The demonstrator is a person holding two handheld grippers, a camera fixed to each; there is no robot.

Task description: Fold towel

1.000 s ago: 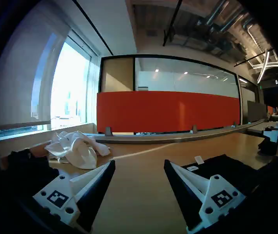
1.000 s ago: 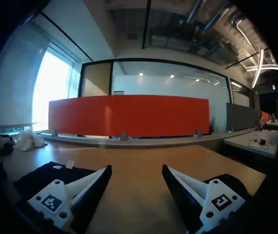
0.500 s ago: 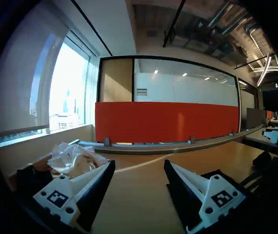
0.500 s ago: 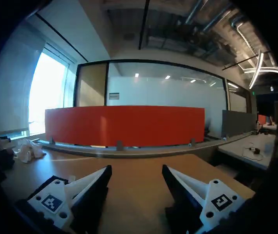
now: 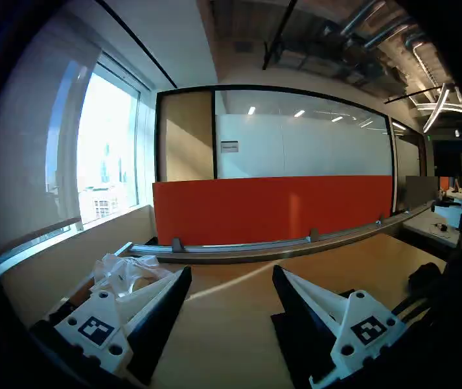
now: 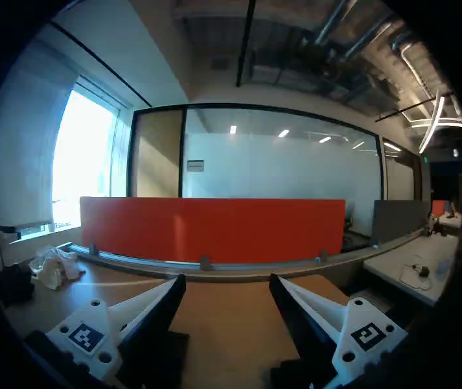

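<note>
Two hand-held grippers are held above a wooden bench (image 5: 231,343), both pointing level toward a red divider panel (image 5: 269,207).

- Left hand-held gripper (image 5: 231,269): jaws are spread wide, and nothing is held between them.
- Right hand-held gripper (image 6: 227,277): jaws are likewise spread wide and nothing is gripped.
- Towel (image 5: 284,330): taken to be the dark cloth lying low on the bench just beneath the fingers. It is also seen under the right hand-held gripper (image 6: 173,360). It looks black, matte and fairly flat, but its edges are mostly hidden by the fingers, so its fold state cannot be told.
- A crumpled white cloth (image 5: 127,269) is heaped well apart, off to the left near the window.

Step judged: the grasp has not been made, and the near edge of the towel is likely to be taken next.

For a clean fold, both grippers should be tipped down so the cloth is brought into sight. Two matching corners should be pinched, one per gripper, with a single layer caught in each. The corners should be lifted together and level so the edge is kept taut. The bench itself should not be scraped.
</note>
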